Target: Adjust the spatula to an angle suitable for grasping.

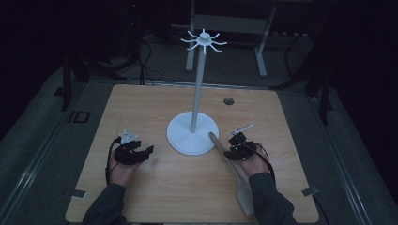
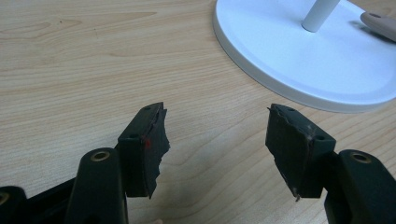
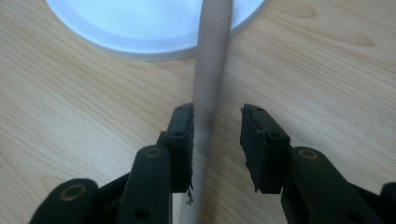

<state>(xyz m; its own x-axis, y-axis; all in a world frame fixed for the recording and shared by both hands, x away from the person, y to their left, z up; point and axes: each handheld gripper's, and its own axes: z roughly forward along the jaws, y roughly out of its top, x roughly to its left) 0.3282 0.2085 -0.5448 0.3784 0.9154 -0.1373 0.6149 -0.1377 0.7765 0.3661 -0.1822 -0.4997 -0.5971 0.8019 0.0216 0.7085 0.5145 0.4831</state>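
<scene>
table: light wood top (image 1: pixel 141 108), dark round hole (image 1: pixel 228 101) near far edge, right of centre; room around it dim
stand: white, round flat base (image 1: pixel 180 133) mid-table, thin upright pole (image 1: pixel 197 89), ring of curved hooks (image 1: pixel 203 41) on top; base also in left gripper view (image 2: pixel 327 70) and right gripper view (image 3: pixel 140 28)
spatula: pale wooden spatula (image 1: pixel 232 168), lies flat-ish, right of centre; long axis runs near-right to far-left; wide blade end (image 1: pixel 245 199) at the near table edge, thin handle tip (image 1: pixel 213 137) points at the stand and sits over the base rim; tip shows in left gripper view (image 2: pixel 380 24)
spatula in right gripper view: handle (image 3: pixel 210 93) runs straight up between the jaws and crosses onto the base edge, blurred
right gripper: right gripper (image 1: pixel 236 146) over the handle mid-part, hand (image 1: pixel 253 161) behind it; jaws part-open astride the handle (image 3: pixel 215 140), left jaw touching or just beside it, right jaw clearly apart, not clamped
left gripper: left gripper (image 1: pixel 141 153) left of the base, near it, low over bare wood, grey plate on top; jaws wide apart (image 2: pixel 217 140), gripping nothing
in the way: stand base just ahead of both grippers; pole beyond the handle tip
</scene>
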